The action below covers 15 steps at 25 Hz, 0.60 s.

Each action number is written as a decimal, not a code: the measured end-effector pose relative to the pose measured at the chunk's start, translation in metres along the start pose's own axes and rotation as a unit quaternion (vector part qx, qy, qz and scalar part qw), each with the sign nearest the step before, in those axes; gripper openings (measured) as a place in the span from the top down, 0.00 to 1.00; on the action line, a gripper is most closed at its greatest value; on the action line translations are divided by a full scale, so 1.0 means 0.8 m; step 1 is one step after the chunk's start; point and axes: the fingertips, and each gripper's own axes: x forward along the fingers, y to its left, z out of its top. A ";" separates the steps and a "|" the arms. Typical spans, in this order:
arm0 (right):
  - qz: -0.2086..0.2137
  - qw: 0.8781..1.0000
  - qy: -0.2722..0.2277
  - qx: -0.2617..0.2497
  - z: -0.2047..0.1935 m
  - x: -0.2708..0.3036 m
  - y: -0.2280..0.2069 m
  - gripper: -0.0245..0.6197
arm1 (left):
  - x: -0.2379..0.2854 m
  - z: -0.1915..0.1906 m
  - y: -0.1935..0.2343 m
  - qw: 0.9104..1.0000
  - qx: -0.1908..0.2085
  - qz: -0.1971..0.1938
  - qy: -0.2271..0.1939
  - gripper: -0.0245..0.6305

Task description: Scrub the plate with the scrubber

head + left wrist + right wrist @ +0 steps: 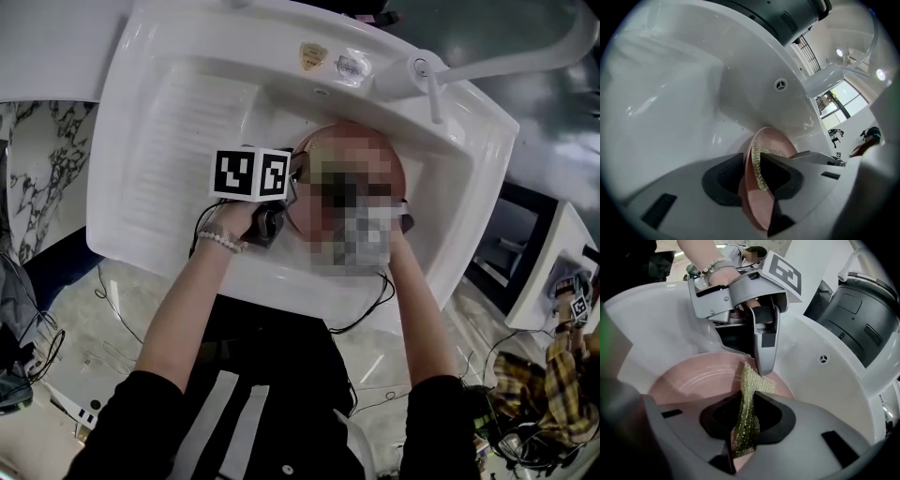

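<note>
- Plate (693,376) location: in the basin of the white sink (187,122), the largest item present, tipped up on edge rather than lying flat on the basin floor. The basin walls around it look dry; no running water or foam is visible.
- Plate condition: pink and round. The inner face that shows is smooth, with no visible soil or suds. The head view is masked over most of it, so the whole surface cannot be checked.
- Left tongs (751,164): set narrowly over the plate's near rim, one pad on each face, appearing to bear on it and steady it.
- Right tongs (747,401): clamped on the scrubber (746,423), a green mesh pad standing upright between the pads.
- Scrubber position: its upper end rests against the plate's inner face, touching the tip of the left tongs' finger.
- Progress, as judged: both tools are in position and the scrubber is on the plate, so scrubbing appears under way. How much of the face has been covered cannot be told, and the back is unconfirmed.
</note>
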 end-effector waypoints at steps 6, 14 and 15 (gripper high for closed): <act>0.053 0.998 -0.040 -0.017 0.021 -0.009 0.030 0.85 | 0.001 0.000 0.000 1.000 0.002 0.003 0.000 0.81; 0.166 0.982 -0.078 0.037 0.036 -0.040 0.072 0.85 | 0.001 -0.001 0.004 1.000 0.010 0.018 0.003 0.81; 0.181 0.979 -0.080 0.041 0.036 -0.044 0.078 0.85 | 0.001 -0.001 0.004 1.000 0.011 0.019 0.003 0.81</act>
